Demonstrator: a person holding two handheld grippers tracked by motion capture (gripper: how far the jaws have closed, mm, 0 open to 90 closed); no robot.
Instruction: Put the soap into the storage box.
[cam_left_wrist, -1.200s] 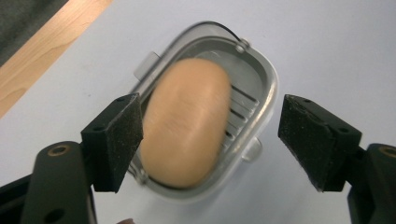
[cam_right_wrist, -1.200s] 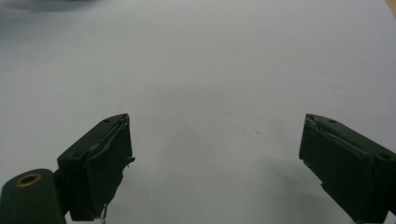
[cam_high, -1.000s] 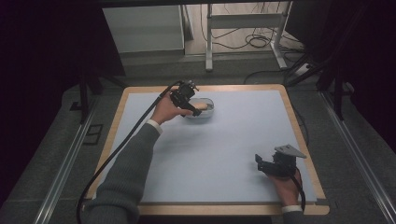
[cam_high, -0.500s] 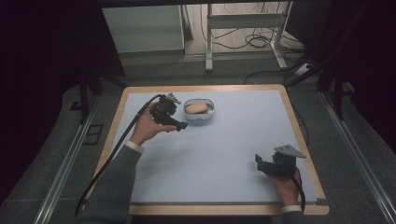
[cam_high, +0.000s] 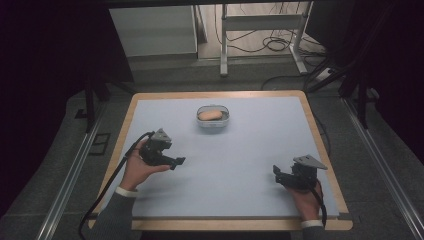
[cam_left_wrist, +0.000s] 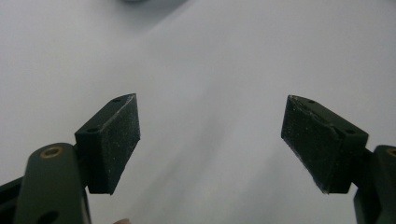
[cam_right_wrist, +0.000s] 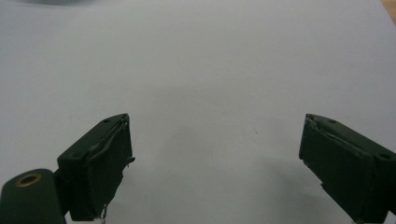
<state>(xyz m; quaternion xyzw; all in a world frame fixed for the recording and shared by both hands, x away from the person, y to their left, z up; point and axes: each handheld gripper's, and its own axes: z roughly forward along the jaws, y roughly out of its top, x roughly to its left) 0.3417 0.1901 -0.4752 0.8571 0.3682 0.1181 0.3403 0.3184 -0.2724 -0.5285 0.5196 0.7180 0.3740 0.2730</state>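
A small grey bowl (cam_high: 213, 118) stands at the far middle of the pale blue mat, with a tan, bread-like lump (cam_high: 210, 115) inside it. My left gripper (cam_high: 180, 161) hovers over the mat's left side, well short of the bowl, its jaws pointing right. In the left gripper view the left gripper (cam_left_wrist: 212, 140) is open with bare mat between the pads (cam_left_wrist: 114, 140). My right gripper (cam_high: 275, 172) rests near the front right of the mat. In the right gripper view the right gripper (cam_right_wrist: 215, 163) is open and empty.
The mat (cam_high: 240, 160) lies on a wooden board (cam_high: 240, 223) with a raised rim. Metal rails (cam_high: 67, 185) run along both sides of the table. A table frame and loose cables (cam_high: 280, 42) sit on the floor beyond the far edge.
My left gripper has pulled back from the bowl, moving left and toward the near side, leaving the tan lump in the bowl. The right gripper has stayed put.
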